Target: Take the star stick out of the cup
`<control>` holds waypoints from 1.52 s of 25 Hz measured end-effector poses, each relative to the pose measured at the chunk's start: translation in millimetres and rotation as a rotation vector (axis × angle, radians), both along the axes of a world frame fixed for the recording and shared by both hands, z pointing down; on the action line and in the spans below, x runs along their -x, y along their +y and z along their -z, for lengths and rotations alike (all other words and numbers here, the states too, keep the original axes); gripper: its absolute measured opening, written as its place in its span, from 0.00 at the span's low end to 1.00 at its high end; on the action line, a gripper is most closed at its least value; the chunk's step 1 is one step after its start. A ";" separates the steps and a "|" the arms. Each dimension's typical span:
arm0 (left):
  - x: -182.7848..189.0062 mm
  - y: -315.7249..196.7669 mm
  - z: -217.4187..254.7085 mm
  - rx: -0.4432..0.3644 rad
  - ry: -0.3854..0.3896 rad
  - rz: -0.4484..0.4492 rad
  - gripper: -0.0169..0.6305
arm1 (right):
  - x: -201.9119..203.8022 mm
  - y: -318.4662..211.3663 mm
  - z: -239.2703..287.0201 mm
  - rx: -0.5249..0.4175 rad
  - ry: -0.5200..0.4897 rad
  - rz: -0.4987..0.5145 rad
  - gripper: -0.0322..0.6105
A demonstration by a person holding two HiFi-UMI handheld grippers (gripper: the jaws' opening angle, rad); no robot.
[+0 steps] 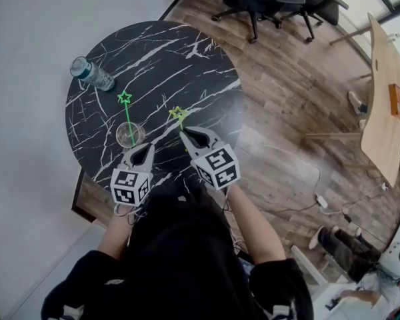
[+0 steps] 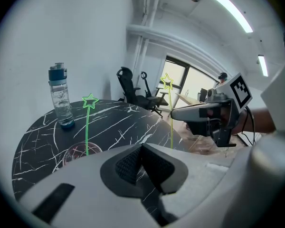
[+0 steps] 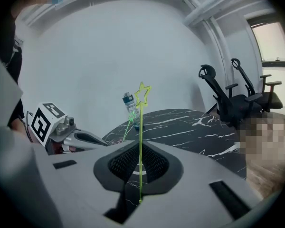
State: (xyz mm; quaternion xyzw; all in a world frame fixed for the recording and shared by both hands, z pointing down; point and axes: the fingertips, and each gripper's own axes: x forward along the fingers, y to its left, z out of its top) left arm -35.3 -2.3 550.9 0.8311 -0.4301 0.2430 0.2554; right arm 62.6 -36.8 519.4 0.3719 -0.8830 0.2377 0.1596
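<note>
A clear cup [image 1: 130, 135] stands near the front edge of the black marble table [image 1: 187, 59], with a green star stick [image 1: 126, 115] upright in it. My right gripper [image 1: 185, 136] is shut on a yellow-green star stick [image 3: 140, 127], which hangs clear of the cup, to its right, star end [image 1: 178, 113] up. In the right gripper view the thin stick runs up between the closed pads [image 3: 152, 163]. My left gripper [image 1: 147, 147] is shut and empty, just in front of the cup [image 2: 80, 152]. In the left gripper view the green star [image 2: 90, 100] rises above the cup and the right gripper [image 2: 199, 113] holds its stick [image 2: 170, 122].
A water bottle [image 1: 91, 74] with a blue cap stands at the table's far left; it shows too as the bottle [image 2: 60, 96] in the left gripper view. Black office chairs [image 1: 267, 2] and a wooden table [image 1: 387, 92] stand on the wood floor to the right.
</note>
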 end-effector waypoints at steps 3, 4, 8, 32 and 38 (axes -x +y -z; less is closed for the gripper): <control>0.3 3.9 -8.8 0.019 -0.006 -0.004 0.03 | -0.7 3.1 -12.1 0.018 0.040 0.004 0.06; 0.4 4.5 -11.2 0.023 -0.007 -0.006 0.03 | -0.1 4.2 -16.3 0.028 0.053 0.007 0.06; 3.4 7.1 -23.5 0.046 -0.019 -0.012 0.03 | 5.2 11.0 -35.0 0.084 0.090 0.029 0.06; 18.4 19.5 -62.5 0.130 -0.023 -0.018 0.03 | 12.1 22.8 -125.3 0.237 0.282 0.048 0.06; 22.8 20.9 -68.6 0.143 -0.017 -0.008 0.03 | 16.5 22.5 -135.5 0.254 0.295 0.056 0.06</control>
